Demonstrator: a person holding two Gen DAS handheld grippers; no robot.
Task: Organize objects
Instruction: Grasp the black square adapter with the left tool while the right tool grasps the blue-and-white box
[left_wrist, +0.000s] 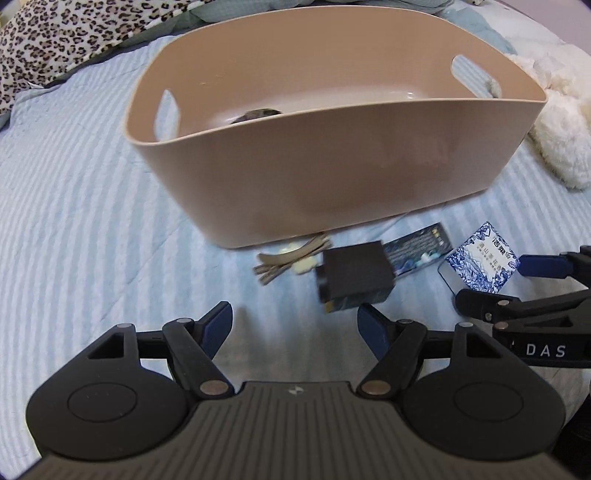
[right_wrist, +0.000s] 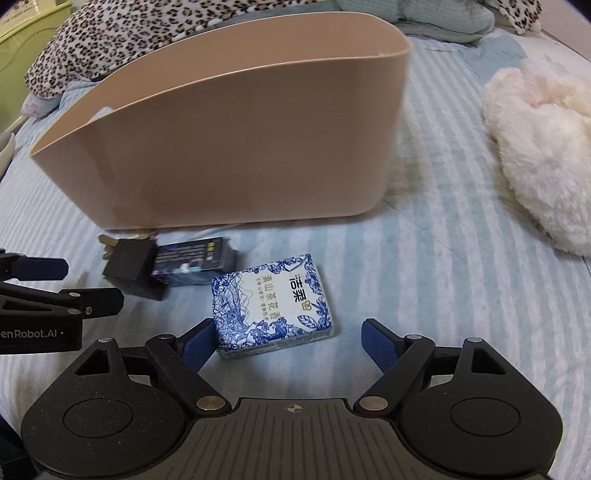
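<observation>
A beige basket (left_wrist: 332, 173) is seen standing on a blue striped bed (left_wrist: 74, 221), with a dark item (left_wrist: 258, 112) partly seen inside it. Just in front of the basket's near wall a black box (left_wrist: 354, 275) is seen, with hair clips (left_wrist: 291, 256) beside it and a dark packet (left_wrist: 417, 245) behind it. The blue-and-white tissue pack (right_wrist: 271, 302) is laid further out from the basket. The left claw (left_wrist: 295, 325) is held spread, nothing gripped, short of the black box. The right claw (right_wrist: 288, 339) is held spread around the near end of the tissue pack; contact cannot be told. A white plush (right_wrist: 539, 155) and leopard blanket (right_wrist: 147, 33) are seen beside and behind the basket.
</observation>
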